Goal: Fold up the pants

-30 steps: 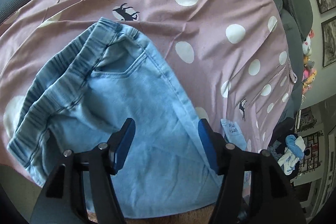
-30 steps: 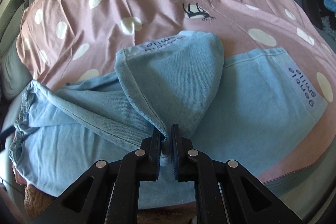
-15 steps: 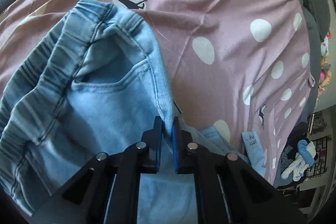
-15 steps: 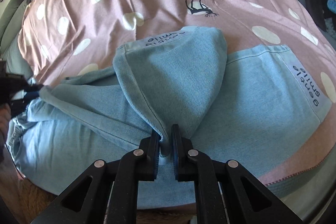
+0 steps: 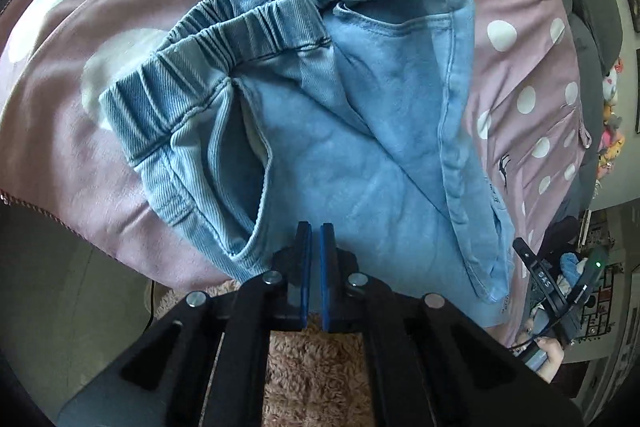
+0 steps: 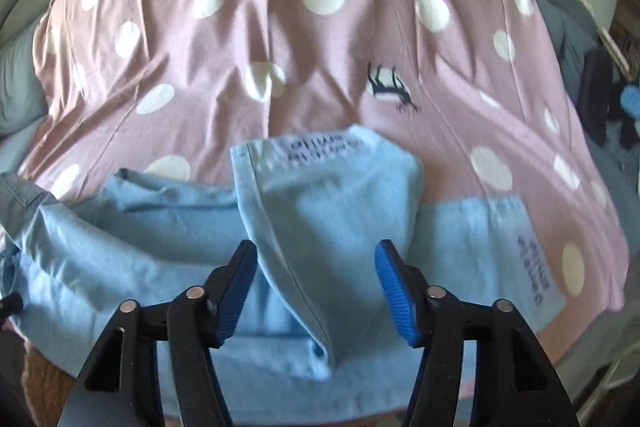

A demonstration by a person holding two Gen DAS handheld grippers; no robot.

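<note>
Light blue denim pants [image 5: 340, 131] lie on a pink sheet with white dots [image 5: 72, 115]. In the left wrist view the elastic waistband [image 5: 224, 39] is turned toward the far left, and my left gripper [image 5: 315, 239] is shut on the near edge of the pants. In the right wrist view the pants [image 6: 328, 211] show a folded-over leg with a printed cuff [image 6: 316, 147]. My right gripper [image 6: 316, 275] is open just above that leg, holding nothing.
The pink sheet [image 6: 320, 39] covers a grey sofa [image 5: 576, 39]. A brown fluffy rug [image 5: 316, 379] lies below the front edge. The other gripper [image 5: 560, 291] shows at the far right of the left wrist view. Toys and clutter stand at the right.
My left gripper closed on the pants' edge and pulled it toward the near side. My right gripper let go of the folded leg and opened.
</note>
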